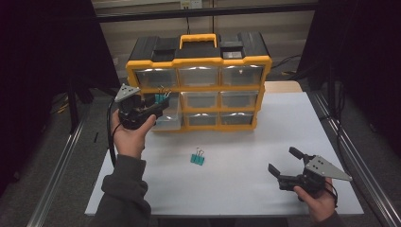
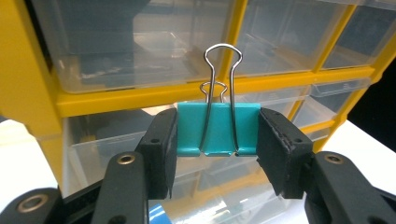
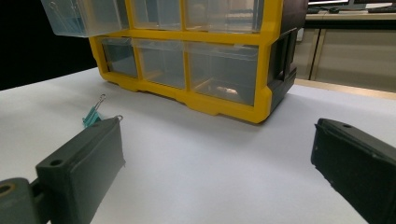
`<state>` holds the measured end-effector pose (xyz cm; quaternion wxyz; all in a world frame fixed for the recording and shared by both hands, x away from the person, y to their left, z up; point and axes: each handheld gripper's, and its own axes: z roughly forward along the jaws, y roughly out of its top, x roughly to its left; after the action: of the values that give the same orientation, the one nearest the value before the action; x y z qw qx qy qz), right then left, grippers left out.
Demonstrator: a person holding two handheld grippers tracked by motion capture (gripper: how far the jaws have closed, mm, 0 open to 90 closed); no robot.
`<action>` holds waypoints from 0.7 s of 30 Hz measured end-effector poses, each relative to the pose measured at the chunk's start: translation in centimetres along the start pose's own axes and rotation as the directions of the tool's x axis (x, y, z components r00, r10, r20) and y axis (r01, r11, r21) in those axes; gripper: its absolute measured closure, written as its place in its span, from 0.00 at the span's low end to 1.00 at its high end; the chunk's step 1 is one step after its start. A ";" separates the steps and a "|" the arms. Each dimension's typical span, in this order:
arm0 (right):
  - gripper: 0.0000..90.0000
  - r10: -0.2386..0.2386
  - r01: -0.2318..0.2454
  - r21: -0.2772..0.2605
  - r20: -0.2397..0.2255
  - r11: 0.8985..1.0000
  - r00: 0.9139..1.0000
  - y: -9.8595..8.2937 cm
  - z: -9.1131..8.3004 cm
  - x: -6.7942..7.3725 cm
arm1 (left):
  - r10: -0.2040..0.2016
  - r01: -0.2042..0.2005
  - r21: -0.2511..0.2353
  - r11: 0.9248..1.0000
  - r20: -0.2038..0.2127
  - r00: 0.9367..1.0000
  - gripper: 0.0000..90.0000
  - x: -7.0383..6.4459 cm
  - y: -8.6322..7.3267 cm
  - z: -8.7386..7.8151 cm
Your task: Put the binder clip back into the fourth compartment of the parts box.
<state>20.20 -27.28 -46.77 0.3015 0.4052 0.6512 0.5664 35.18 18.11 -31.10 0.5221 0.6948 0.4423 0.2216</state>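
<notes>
A teal binder clip (image 2: 217, 128) with wire handles up is clamped between the jaws of my left gripper (image 2: 217, 140). In the high view that left gripper (image 1: 160, 101) holds the clip (image 1: 162, 98) above the pulled-out clear drawer (image 1: 168, 116) at the left of the yellow organizer's (image 1: 198, 87) middle row. A second teal binder clip (image 1: 198, 158) lies on the white table (image 1: 236, 179) in front of the organizer; it also lies beyond the left jaw in the right gripper view (image 3: 92, 116). My right gripper (image 1: 283, 162) hovers low over the table's front right, open and empty.
The yellow and black organizer (image 3: 196, 70) has three rows of clear drawers and a carry handle (image 1: 198, 40). A wooden surface (image 1: 283, 86) lies behind the table at the right. Metal rails (image 1: 350, 156) flank the table on both sides.
</notes>
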 end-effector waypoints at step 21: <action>0.02 0.003 -0.003 -0.002 0.000 1.000 1.000 0.0 0.0 0.0 | 0.006 -0.006 -0.001 1.000 -0.047 0.999 0.34 0.0 -0.9 1.1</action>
<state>20.20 -27.27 -46.77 0.3010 0.4057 0.6502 0.5675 35.68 17.59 -32.28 0.5112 0.6904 0.4524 0.2394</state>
